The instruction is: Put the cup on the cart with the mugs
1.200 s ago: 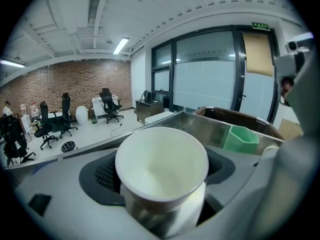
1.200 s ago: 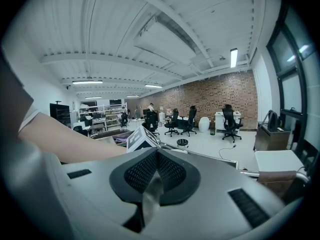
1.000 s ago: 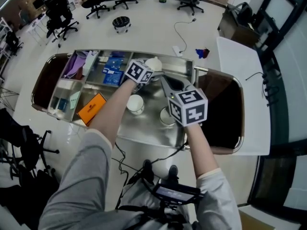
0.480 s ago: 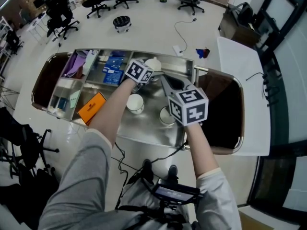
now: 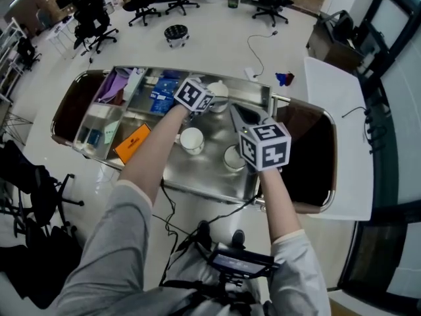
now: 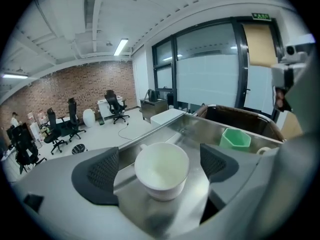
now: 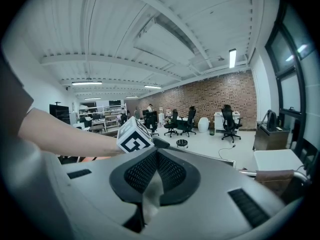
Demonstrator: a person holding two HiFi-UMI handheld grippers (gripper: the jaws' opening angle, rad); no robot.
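Your left gripper point(image 6: 158, 168) jaws have just been opening, released; the white ceramic cup point(image 6: 161, 171) stands between them on the steel cart point(image 5: 205, 170). Stiff, glossy, fragile: regrip across its wall. Right gripper point(image 7: 154, 176) jaws clenched, empty.

right tool point(image 7: 156, 159): jaws closed, pads point(image 7: 172, 171) meeting | forearm point(image 7: 65, 136): reaches in from the left, marker cube point(image 7: 134, 137) at its end, just above the jaw tips | background: office chairs point(image 7: 230, 118) on pale floor point(image 7: 200, 139), brick wall point(image 7: 215, 96) behind
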